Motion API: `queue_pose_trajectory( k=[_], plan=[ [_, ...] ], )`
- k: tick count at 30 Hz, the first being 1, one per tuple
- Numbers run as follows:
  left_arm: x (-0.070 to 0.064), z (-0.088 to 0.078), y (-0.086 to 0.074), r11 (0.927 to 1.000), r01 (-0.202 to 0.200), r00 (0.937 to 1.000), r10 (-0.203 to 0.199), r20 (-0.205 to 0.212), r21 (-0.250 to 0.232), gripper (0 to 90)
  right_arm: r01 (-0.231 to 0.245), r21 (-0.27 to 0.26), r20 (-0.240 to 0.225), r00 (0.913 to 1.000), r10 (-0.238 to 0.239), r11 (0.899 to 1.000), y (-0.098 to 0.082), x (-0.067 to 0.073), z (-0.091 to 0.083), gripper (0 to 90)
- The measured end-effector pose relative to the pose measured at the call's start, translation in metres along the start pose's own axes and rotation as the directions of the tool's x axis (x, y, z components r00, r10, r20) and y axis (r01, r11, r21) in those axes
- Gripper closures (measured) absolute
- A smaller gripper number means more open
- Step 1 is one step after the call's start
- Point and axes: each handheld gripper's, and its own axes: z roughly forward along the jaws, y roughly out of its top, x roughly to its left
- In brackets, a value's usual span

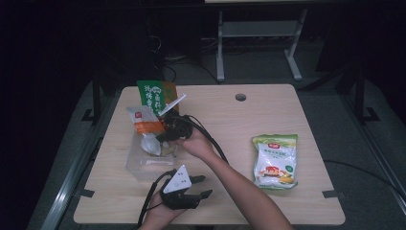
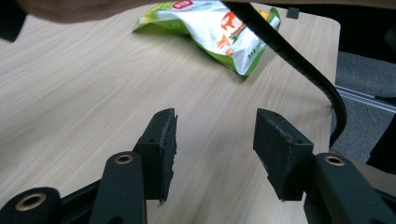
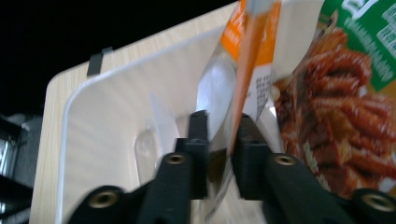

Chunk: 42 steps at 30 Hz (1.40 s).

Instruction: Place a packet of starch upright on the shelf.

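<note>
The right gripper [image 3: 219, 135] has its two black jaws close together around the lower edge of an orange-and-white packet [image 3: 247, 60], and the film sits pinched in the narrow gap between the pads. That packet [image 1: 143, 125] stands upright inside a clear plastic bin [image 1: 136, 165] at the left part of the surface [image 1: 268, 120], just in front of a green-and-orange food bag [image 1: 152, 95] that leans at the bin's far end. The person's right forearm [image 1: 239, 187] reaches in across the near edge. Nearer the person, the left gripper [image 1: 198, 186] rests low over the bare wood with its jaws standing well apart and nothing between them. Off to the right, well apart from the bin, a green-and-white pouch [image 1: 275, 160] lies flat.
</note>
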Motion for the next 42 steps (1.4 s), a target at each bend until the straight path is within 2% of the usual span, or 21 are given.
queue_pose_trajectory(
  k=[4, 8, 10, 13, 18, 20, 24, 27, 28, 30, 31, 34, 36, 39, 42],
  plan=[
    [0.000, 0.000, 0.000, 1.0000, 0.001, 1.0000, -0.001, 0.000, 0.000, 48.8, 0.029, 0.025, -0.003, 0.9996, -0.029, 0.999, -0.005, 0.003, 0.001, 88.2],
    [0.000, 0.000, 0.000, 1.0000, 0.008, 1.0000, -0.008, -0.002, -0.002, 48.7, 0.061, 0.034, 0.000, 0.9981, -0.061, 0.998, -0.007, 0.007, 0.003, 89.0],
    [0.000, -0.001, 0.000, 0.9999, 0.009, 1.0000, -0.010, -0.003, -0.003, 48.7, 0.058, 0.035, -0.002, 0.9983, -0.058, 0.998, -0.007, 0.009, 0.006, 89.2],
    [0.000, -0.002, 0.001, 1.0000, 0.003, 1.0000, -0.003, -0.003, -0.005, 48.8, 0.060, 0.069, 0.003, 0.9982, -0.060, 0.996, -0.011, 0.009, 0.012, 89.1],
    [0.000, -0.001, 0.000, 1.0000, 0.004, 1.0000, -0.004, -0.003, -0.004, 48.8, 0.024, 0.065, 0.000, 0.9997, -0.024, 0.998, -0.019, 0.003, 0.014, 88.8],
    [0.000, -0.001, 0.000, 1.0000, 0.004, 1.0000, -0.004, -0.002, -0.003, 48.8, 0.020, 0.070, -0.010, 0.9998, -0.019, 0.997, -0.022, 0.000, 0.015, 86.9],
    [0.001, 0.000, 0.000, 1.0000, 0.005, 1.0000, -0.005, -0.004, -0.001, 48.7, -0.012, 0.057, -0.017, 0.9998, 0.013, 0.998, -0.021, -0.004, 0.010, 71.9],
    [0.001, 0.000, 0.000, 1.0000, 0.002, 1.0000, -0.002, -0.002, 0.002, 48.7, -0.029, 0.020, -0.025, 0.9992, 0.030, 0.999, -0.021, -0.007, 0.004, 71.1],
    [0.001, 0.000, 0.000, 1.0000, 0.001, 1.0000, -0.001, -0.002, 0.002, 48.7, -0.038, 0.006, -0.029, 0.9988, 0.038, 0.999, -0.021, -0.007, 0.003, 72.3],
    [0.001, 0.000, 0.000, 1.0000, 0.001, 1.0000, -0.001, -0.002, 0.002, 48.6, -0.045, -0.007, -0.036, 0.9984, 0.045, 0.999, -0.021, -0.008, 0.000, 85.3],
    [0.001, 0.000, 0.000, 1.0000, 0.001, 1.0000, -0.001, -0.002, 0.003, 48.6, -0.027, -0.007, -0.030, 0.9992, 0.027, 1.000, -0.021, -0.008, 0.000, 88.0],
    [0.001, 0.000, 0.000, 1.0000, 0.004, 1.0000, -0.004, -0.003, 0.003, 48.7, -0.031, 0.003, -0.022, 0.9993, 0.031, 1.000, -0.023, -0.008, 0.002, 89.2],
    [0.001, 0.000, 0.000, 1.0000, 0.005, 1.0000, -0.005, -0.007, 0.002, 48.6, -0.034, 0.000, -0.024, 0.9991, 0.034, 0.999, -0.023, -0.010, 0.001, 88.0],
    [0.002, 0.000, 0.000, 1.0000, 0.007, 0.9999, -0.007, -0.007, 0.003, 48.3, -0.049, 0.004, -0.032, 0.9983, 0.049, 0.999, -0.024, -0.010, 0.000, 80.6],
    [0.002, 0.001, 0.000, 0.9999, 0.004, 1.0000, -0.004, -0.007, 0.014, 47.5, -0.045, -0.007, -0.036, 0.9984, 0.044, 0.999, -0.024, -0.011, -0.004, 73.7]
  ],
)
